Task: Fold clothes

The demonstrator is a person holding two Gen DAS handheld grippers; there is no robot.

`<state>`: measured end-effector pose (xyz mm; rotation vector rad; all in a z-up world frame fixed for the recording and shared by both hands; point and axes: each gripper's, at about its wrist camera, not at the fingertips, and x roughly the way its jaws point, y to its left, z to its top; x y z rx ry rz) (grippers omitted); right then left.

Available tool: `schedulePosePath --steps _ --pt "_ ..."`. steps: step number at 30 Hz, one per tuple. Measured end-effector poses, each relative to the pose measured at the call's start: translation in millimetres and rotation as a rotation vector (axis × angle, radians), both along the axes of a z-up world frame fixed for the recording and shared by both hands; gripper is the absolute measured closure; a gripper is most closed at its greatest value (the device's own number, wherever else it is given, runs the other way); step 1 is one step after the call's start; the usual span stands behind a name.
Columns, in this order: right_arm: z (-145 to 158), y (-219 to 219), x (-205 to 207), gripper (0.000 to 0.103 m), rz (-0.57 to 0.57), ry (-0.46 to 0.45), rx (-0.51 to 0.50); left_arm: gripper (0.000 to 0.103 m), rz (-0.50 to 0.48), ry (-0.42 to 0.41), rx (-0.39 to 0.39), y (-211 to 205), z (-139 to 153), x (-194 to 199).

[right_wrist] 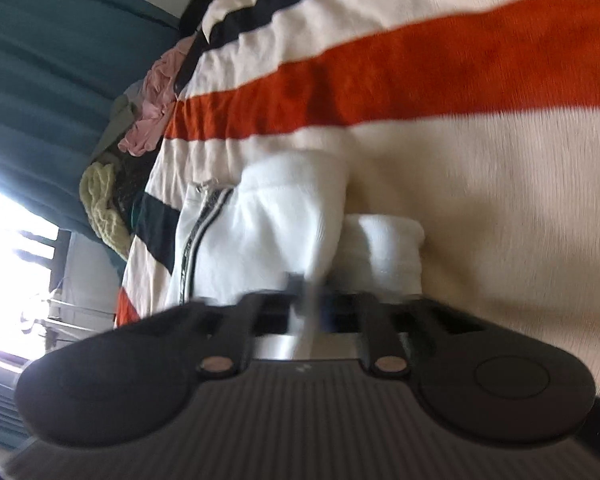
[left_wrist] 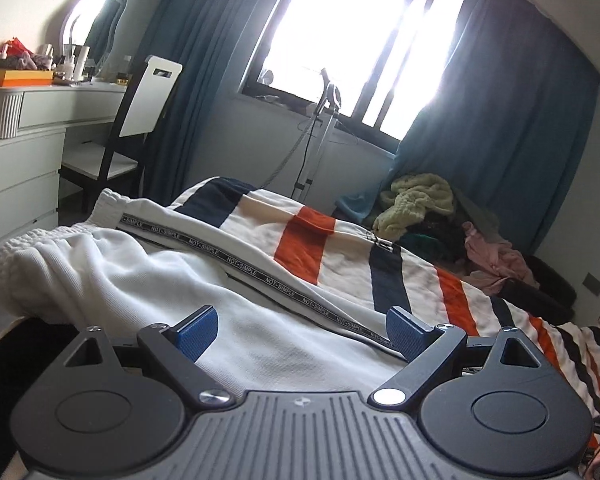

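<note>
While the left gripper [left_wrist: 302, 334] hovered low over the white trousers [left_wrist: 112, 276], its two blue pads [left_wrist: 198, 330] stood wide apart with nothing pressed between them, pointing slightly downward across the bed. The trousers, one pair with a black lettered side tape [left_wrist: 236, 258], lay spread on the striped blanket [left_wrist: 312, 240], elastic waistband toward the dresser [left_wrist: 24, 168]. The right gripper [right_wrist: 306, 300], rolled sideways and blurred, had its jaws closed together at the edge of the trousers' [right_wrist: 268, 232] cuff end; whether cloth was caught between them could not be told. One pile of clothes [left_wrist: 440, 220] sat at the far side by the curtains [left_wrist: 512, 92], two of them flanking one window [left_wrist: 360, 36]. One chair [left_wrist: 140, 120] stood at the dresser.
</note>
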<state>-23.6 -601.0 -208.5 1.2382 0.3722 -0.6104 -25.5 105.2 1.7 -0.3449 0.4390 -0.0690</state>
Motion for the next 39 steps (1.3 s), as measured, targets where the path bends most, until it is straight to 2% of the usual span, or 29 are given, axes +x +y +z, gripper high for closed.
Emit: schedulePosePath --steps 4,8,15,21,23,24,25,26,30,32,35,39 --pt "29 10 -9 0.098 -0.015 -0.064 -0.12 0.011 -0.005 -0.003 0.002 -1 0 -2" --pt "47 22 -30 0.098 -0.052 -0.066 -0.145 0.011 -0.009 -0.002 0.011 -3 0 -6" --pt "21 11 -43 0.094 -0.08 0.121 0.049 0.011 -0.006 0.01 0.002 2 1 -9" --pt "19 14 -63 0.092 -0.034 0.06 0.118 0.01 -0.007 0.029 0.017 0 -2 -8" --pt "14 17 -68 0.081 -0.006 0.029 0.184 0.01 -0.008 0.037 0.025 -3 -3 -7" --pt "12 19 -69 0.06 0.008 0.019 0.212 0.01 -0.009 0.042 0.03 -4 -4 -6" --pt "11 21 -72 0.032 0.015 0.014 0.231 0.01 -0.01 0.048 0.034 -5 -5 -5" --pt "10 23 -73 0.023 0.017 0.009 0.244 0.01 -0.011 0.054 0.037 -6 -6 -5" --pt "-3 22 -64 0.022 0.061 -0.051 0.278 0.009 -0.015 0.074 0.061 -11 -11 0" --pt "-10 20 -51 0.021 0.087 -0.044 0.261 0.009 -0.018 0.083 0.076 -13 -13 2" --pt "-6 23 -29 0.021 0.149 -0.021 0.135 0.009 -0.023 0.101 0.098 -17 -18 6" --pt "-4 25 -13 0.021 0.211 -0.082 -0.002 0.009 -0.024 0.115 0.124 -22 -22 10"
